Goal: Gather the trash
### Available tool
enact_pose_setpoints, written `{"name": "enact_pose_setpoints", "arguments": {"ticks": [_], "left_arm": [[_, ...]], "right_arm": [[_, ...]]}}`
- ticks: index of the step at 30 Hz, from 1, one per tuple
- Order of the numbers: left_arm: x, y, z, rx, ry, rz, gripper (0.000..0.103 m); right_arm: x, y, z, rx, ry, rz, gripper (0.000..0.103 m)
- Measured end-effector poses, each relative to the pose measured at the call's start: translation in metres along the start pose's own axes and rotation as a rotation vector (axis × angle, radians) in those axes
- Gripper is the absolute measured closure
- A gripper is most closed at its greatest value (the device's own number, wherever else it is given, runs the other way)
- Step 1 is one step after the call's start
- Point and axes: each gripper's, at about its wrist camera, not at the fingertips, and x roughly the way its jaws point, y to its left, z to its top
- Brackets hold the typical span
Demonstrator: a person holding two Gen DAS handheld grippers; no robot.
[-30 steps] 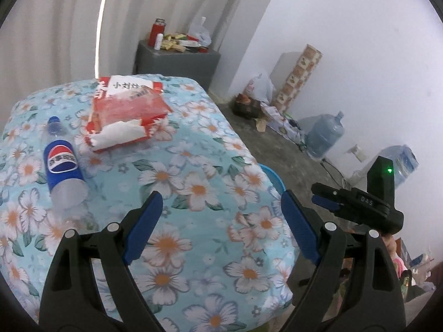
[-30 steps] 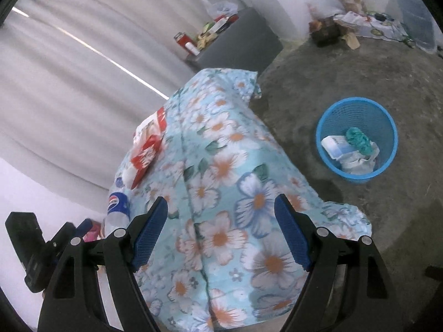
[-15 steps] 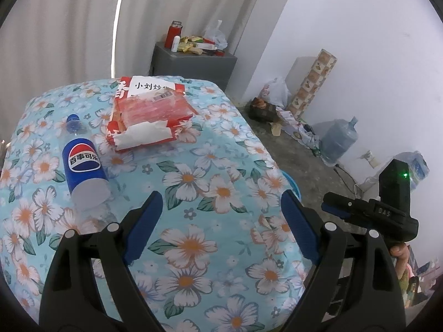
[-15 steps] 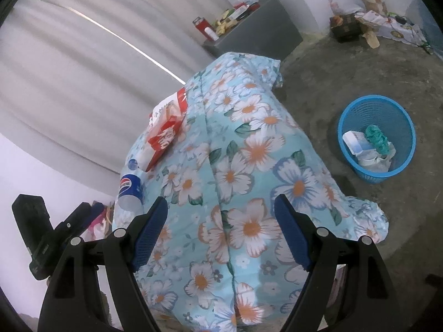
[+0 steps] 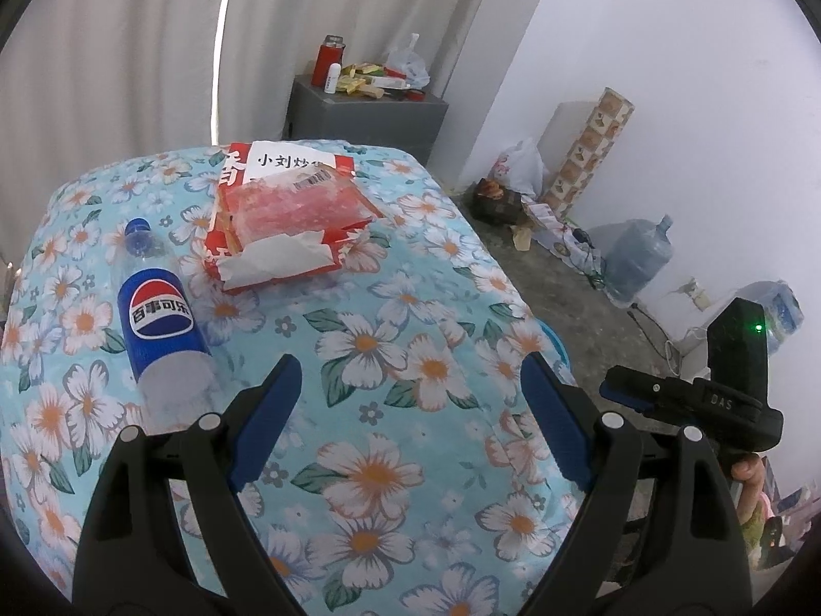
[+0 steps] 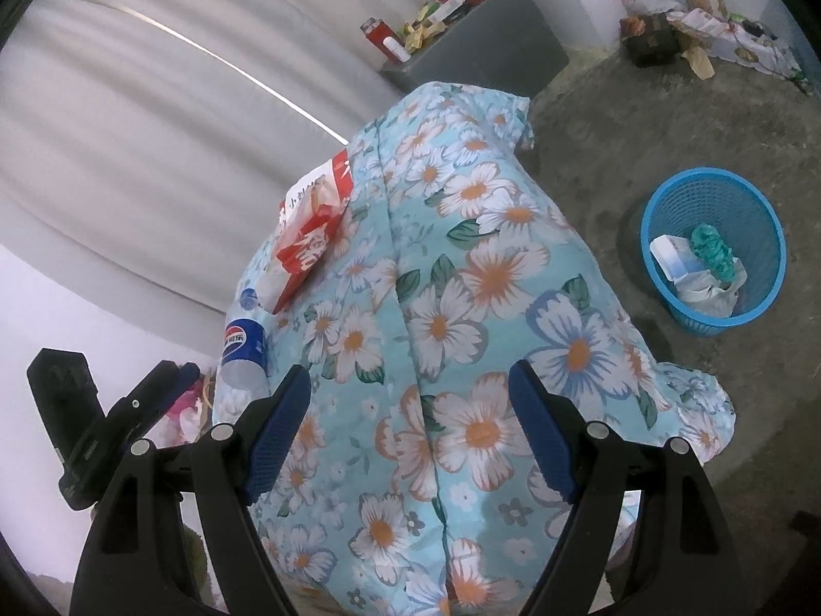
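Both tongs, left (image 5: 410, 423) and right (image 6: 410, 423), gape empty above the floral-clothed bench (image 5: 410, 349): lying blue-label plastic cola bottle (image 5: 161, 323) and red cardboard box (image 5: 287, 226) await; blue mesh bin (image 6: 713, 249) on floor.

**What things are made of**

The tablecloth (image 5: 410, 359) under the left gripper (image 5: 410, 410) is soft cloth with printed flowers. Ahead and left lies a clear, shiny plastic bottle (image 5: 159, 318) with a glossy blue label. Farther ahead, a red paper box (image 5: 287, 215) holds crinkly clear wrap and white tissue. To the right of the right gripper (image 6: 410, 426), the blue plastic basket (image 6: 718, 195) stands on rough grey floor (image 6: 667, 118).
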Motion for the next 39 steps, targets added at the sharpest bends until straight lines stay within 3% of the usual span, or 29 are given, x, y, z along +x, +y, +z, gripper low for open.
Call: {"name": "enact_pose_setpoints", "arguments": {"ticks": [39], "left_arm": [[0.033,0.051,0.019,-0.060,0.023,0.016,0.020]], "right_arm": [[0.071,0.028,0.022,-0.019,0.125,0.010,0.026]]}}
